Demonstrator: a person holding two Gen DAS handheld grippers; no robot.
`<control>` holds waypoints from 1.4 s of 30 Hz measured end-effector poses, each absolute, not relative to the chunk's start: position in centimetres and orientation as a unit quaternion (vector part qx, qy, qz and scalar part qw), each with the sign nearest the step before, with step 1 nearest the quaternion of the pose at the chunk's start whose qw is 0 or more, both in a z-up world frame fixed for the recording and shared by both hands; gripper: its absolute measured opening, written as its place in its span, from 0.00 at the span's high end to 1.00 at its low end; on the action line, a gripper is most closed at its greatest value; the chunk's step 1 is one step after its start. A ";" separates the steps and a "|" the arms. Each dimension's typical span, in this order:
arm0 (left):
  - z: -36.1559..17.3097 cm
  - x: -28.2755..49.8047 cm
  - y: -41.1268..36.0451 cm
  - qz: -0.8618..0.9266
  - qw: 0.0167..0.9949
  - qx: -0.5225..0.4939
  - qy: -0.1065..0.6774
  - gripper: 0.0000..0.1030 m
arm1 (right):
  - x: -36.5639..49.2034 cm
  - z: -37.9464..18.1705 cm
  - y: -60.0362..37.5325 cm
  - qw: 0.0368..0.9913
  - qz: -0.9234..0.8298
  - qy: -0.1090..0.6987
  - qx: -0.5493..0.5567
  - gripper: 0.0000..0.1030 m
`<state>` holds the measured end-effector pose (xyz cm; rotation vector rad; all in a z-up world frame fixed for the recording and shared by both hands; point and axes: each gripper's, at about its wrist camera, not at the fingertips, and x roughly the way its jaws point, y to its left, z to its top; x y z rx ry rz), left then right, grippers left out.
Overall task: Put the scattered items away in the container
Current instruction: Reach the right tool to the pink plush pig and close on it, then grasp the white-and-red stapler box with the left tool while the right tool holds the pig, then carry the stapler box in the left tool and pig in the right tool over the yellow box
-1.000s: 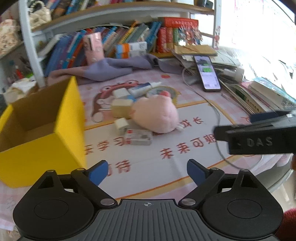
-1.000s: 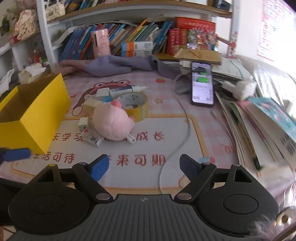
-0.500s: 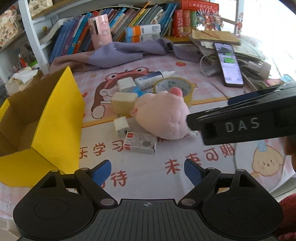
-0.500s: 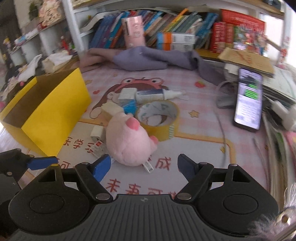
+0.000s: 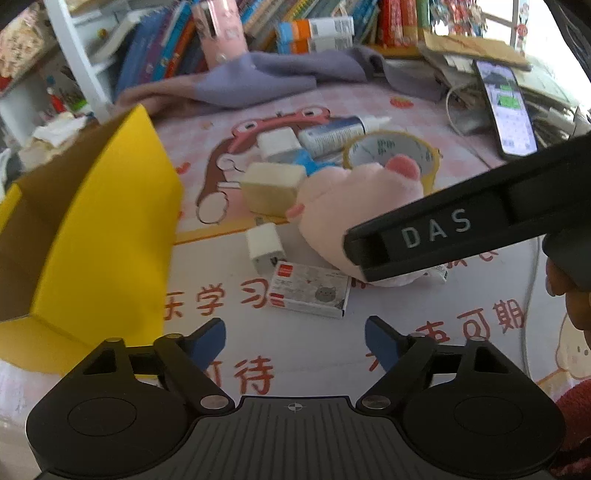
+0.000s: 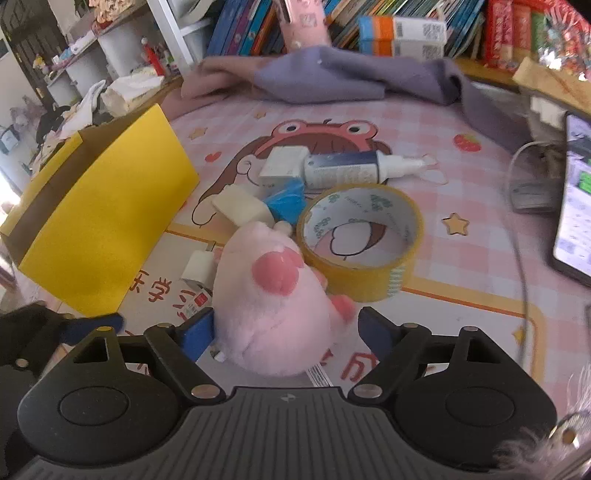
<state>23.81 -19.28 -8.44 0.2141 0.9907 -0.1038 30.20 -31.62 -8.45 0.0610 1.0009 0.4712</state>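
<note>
Pink plush pig [image 6: 273, 299] lies on the printed mat [image 6: 461, 266] near the middle of the tabletop, between the blue fingertips [image 6: 197, 330] of the right tongs [image 6: 286, 330], whose jaws stand apart and have just been opening; the left pad looks to be at the plush's flank, the right pad clear of it, so no grip is shown. Just behind the pig, touching it, stands a roll of yellow tape [image 6: 360, 240]; beyond the roll lie a white-capped tube [image 6: 354, 170], a white box [image 6: 282, 166], a blue wrapper [image 6: 286, 201] and a cream block [image 6: 240, 208]. Beside the pig's left flank sit a small white charger [image 5: 266, 247] and a flat red-and-white carton [image 5: 310, 293], the latter nearest the left tongs [image 5: 295, 338]. The left tongs hover above bare mat with jaws wide and nothing between them, having just been closing slightly. The yellow cardboard container [image 5: 107, 236] stands open at the left of the cluster, apart from the items; its inside is only partly visible. Farther out, a grey-purple cloth [image 6: 332, 74] is bunched along the back edge, books [image 6: 402, 33] line the shelf behind it, and a lit phone [image 5: 508, 107] with a white cable [image 6: 521, 266] rests at the right. A person's fingers [image 5: 554, 280] hold the right tongs' black body.
</note>
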 end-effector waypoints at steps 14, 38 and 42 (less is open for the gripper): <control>-10.2 27.4 -19.8 -0.077 0.868 0.096 0.481 0.23 | 32.4 -10.1 -31.7 0.836 0.231 0.495 0.042 0.19; -7.2 24.2 -17.6 -0.113 0.884 0.064 0.449 0.46 | 28.4 -7.0 -32.5 0.867 0.201 0.453 0.058 0.39; -6.4 22.4 -16.9 -0.123 0.890 0.066 0.435 0.46 | 26.4 -6.3 -32.2 0.874 0.185 0.446 0.059 0.39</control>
